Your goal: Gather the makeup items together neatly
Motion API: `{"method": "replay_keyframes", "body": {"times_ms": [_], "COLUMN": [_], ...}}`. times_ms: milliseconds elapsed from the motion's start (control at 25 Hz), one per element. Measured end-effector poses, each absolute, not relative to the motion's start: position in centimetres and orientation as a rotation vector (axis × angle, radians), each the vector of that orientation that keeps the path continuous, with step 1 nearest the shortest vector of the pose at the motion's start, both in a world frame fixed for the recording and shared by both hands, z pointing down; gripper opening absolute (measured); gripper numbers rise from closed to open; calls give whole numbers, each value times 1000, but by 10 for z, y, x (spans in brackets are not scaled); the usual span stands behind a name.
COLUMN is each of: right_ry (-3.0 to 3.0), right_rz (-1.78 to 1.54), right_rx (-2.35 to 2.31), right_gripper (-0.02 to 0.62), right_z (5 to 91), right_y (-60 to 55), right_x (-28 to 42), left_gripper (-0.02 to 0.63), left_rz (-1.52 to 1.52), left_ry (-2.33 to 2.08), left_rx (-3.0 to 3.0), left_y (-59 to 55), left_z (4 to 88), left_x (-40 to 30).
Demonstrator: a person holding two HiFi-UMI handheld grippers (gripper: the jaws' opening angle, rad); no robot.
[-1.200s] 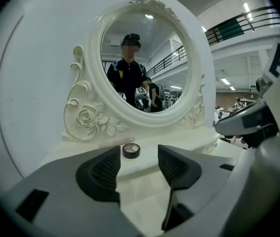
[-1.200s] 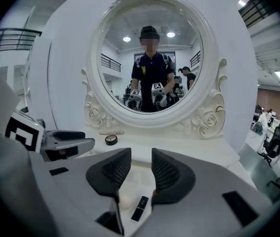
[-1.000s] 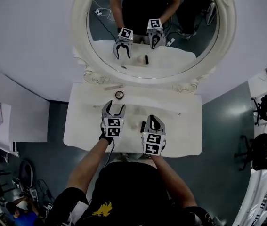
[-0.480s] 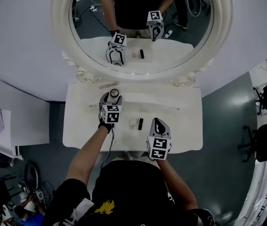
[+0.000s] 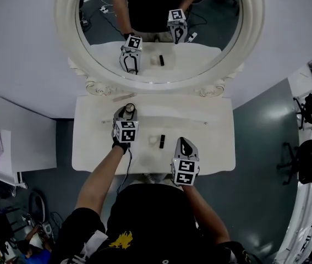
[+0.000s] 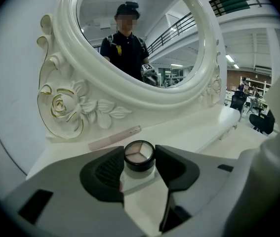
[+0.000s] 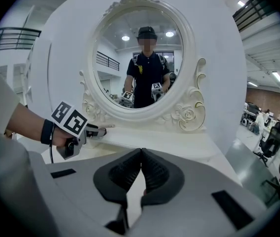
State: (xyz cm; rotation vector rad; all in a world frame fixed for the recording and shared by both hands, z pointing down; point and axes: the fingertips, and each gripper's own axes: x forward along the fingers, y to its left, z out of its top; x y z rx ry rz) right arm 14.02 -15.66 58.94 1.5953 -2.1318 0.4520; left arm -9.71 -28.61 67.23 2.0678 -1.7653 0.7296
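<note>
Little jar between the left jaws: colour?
Black jar, pale three-part top; clearest in left gripper view.

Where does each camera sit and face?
Head view: on the person's head, looking down at the table; forearms, left gripper, right gripper show.
Left gripper view: on left gripper, facing the mirror; its fingers, just closing, clamp the compact.
Right gripper view: on right gripper, facing mirror; shut fingers, left hand show.
All three show the mirror.

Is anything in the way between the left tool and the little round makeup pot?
Nothing visible. The left tool has just been closing its jaws, and the round makeup pot already sits between them, touching both.
</note>
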Motion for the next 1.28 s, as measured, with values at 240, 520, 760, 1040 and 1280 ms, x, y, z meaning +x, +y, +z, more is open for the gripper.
{"method": "replay_keyframes", "body": {"times_ms": [240, 520, 760, 1040, 1280], "right_ry": [-2094, -2093, -2092, -2093, -2097], "right_rz": [480, 510, 522, 534, 547], "right_rx": [1590, 1566, 1568, 1569, 1566], "right_gripper": [15, 15, 15, 15, 15], "right_z": [599, 606, 607, 608, 610], "right_y": [-143, -127, -122, -120, -119], "right_x": [135, 125, 130, 132, 132], "left_gripper": [207, 206, 206, 207, 212], "left_rz": [689, 839, 887, 915, 953], "left_ry": [-1720, -1508, -1426, -1452, -1485], "left_rx": [2135, 2268, 2218, 2151, 2153], "left_y": [-228, -166, -138, -136, -139], "left_z": [676, 716, 750, 769, 772], "left_x": [-77, -38, -32, -32, -21]}}
